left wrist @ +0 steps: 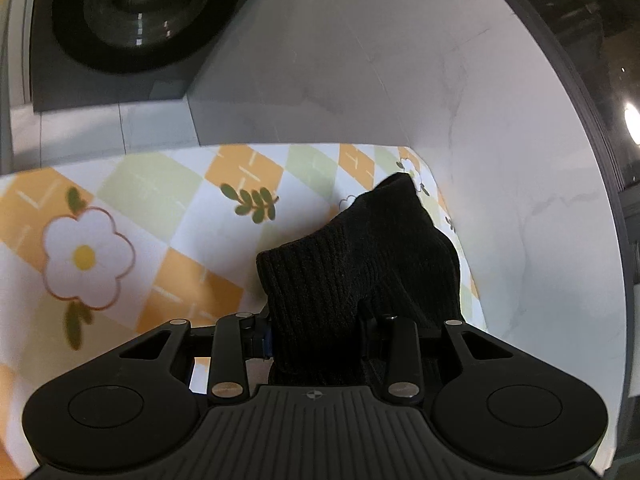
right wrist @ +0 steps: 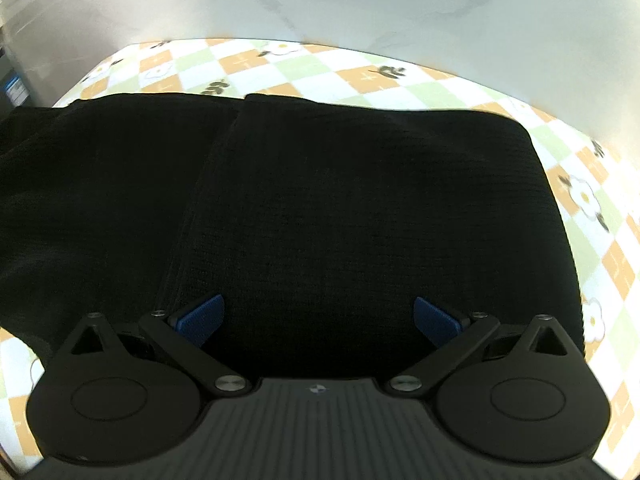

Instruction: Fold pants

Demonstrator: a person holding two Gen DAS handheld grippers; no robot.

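Black pants bunched in the clamped left tool; the right tool hovered wide open, empty, above their flat spread.

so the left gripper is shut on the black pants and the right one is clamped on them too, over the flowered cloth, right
Not quite. The left gripper is shut on the black pants, but the right gripper is open: in the right wrist view its blue pads stand wide apart above the fabric, gripping nothing. The flowered cloth does lie underneath.

floral checked tablecloth, black pants on it
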